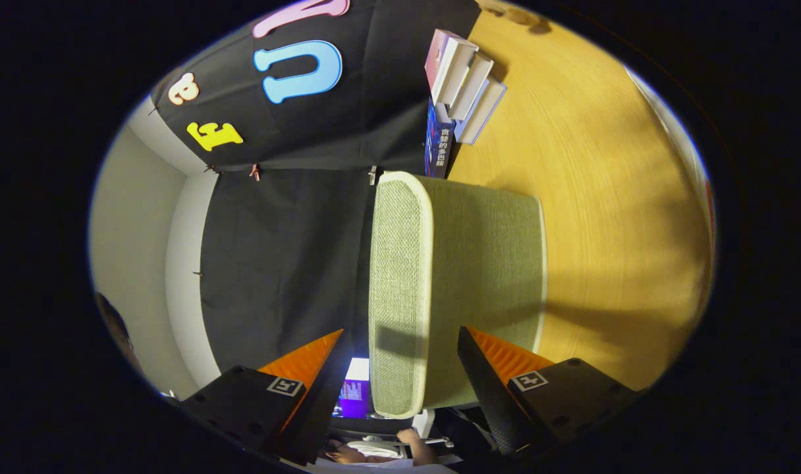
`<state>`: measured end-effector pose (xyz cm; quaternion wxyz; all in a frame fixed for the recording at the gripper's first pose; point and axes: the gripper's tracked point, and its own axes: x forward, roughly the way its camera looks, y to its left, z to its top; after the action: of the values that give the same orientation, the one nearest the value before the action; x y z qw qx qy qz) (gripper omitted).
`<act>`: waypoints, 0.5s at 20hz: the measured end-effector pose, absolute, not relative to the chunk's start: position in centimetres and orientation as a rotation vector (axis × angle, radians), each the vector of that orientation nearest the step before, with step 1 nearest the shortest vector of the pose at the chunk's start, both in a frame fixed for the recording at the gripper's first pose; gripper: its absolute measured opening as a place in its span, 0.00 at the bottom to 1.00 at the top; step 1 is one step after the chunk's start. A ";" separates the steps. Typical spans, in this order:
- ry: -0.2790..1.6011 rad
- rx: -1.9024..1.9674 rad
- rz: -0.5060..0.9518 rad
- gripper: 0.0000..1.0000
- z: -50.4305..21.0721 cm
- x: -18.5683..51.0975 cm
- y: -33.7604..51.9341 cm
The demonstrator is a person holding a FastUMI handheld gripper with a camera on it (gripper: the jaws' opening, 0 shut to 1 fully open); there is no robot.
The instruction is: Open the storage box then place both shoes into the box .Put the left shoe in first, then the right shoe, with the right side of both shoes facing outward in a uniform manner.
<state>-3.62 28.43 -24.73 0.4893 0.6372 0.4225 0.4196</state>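
The view is rolled on its side, so the wooden table (pixel 611 217) runs up the right. The storage box (pixel 486 276), green woven fabric with pale trim, stands on it with its lid (pixel 400 283) down. My gripper (pixel 400 334) is open and straddles the near end of the box. One finger (pixel 308 362) is on the lid's top side with a small gap to it. The other finger (pixel 499 362) lies in front of the box's side wall. Whether either finger touches the fabric is unclear.
Several books (pixel 466 85) stand against the booth's black cloth wall just beyond the box. A person's hand (pixel 410 438) and a lit screen (pixel 354 392) show past the near end of the box. Bare tabletop stretches beside the box.
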 end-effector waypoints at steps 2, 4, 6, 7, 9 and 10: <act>1.034 1.617 1.039 0.96 -24.0 -3.5 28.9; 1.058 1.644 1.037 0.94 -24.1 -3.8 29.4; 1.070 1.711 1.020 0.52 -23.8 -3.7 29.8; 1.048 1.715 1.013 0.31 -23.4 -3.3 29.1; 1.018 1.646 1.028 0.05 -22.9 -3.4 29.3; 1.008 1.629 1.035 0.05 -21.6 -3.7 29.1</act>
<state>-3.66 29.11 -21.61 0.4634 0.6629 0.4103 0.4212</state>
